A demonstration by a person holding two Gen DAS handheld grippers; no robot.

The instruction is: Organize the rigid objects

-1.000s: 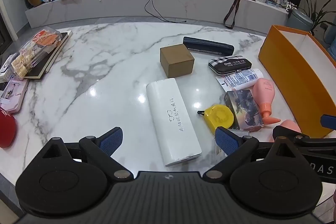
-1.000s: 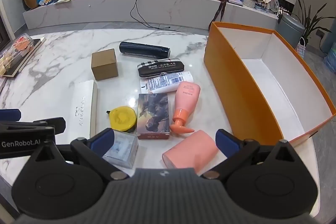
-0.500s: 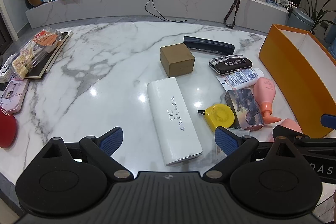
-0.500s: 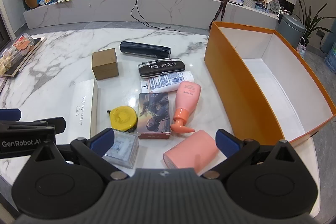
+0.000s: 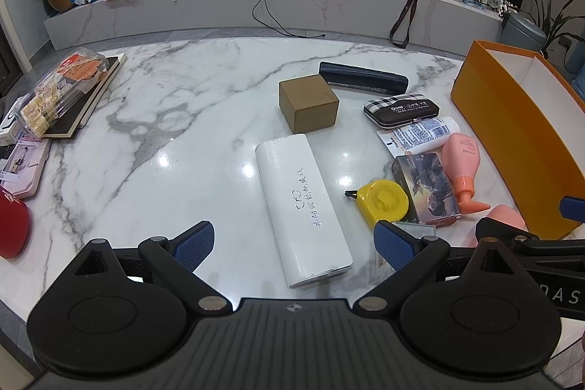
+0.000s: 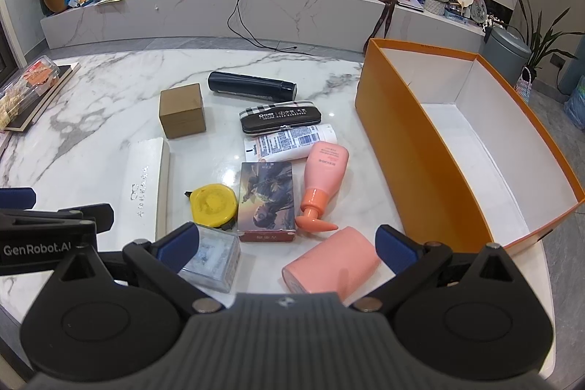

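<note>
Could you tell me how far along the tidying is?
Nothing looks done: the orange box is empty. Both the left gripper and right gripper are open, holding nothing. Every item, such as the white case and pink bottle, lies on the table.

Both grippers hover low and side by side, each spread wide with nothing between its blue pads. The left gripper [image 5: 294, 242] points forward — the right gripper [image 6: 287, 243] sits just to its right, its black frame showing at the left view's edge.
</note>
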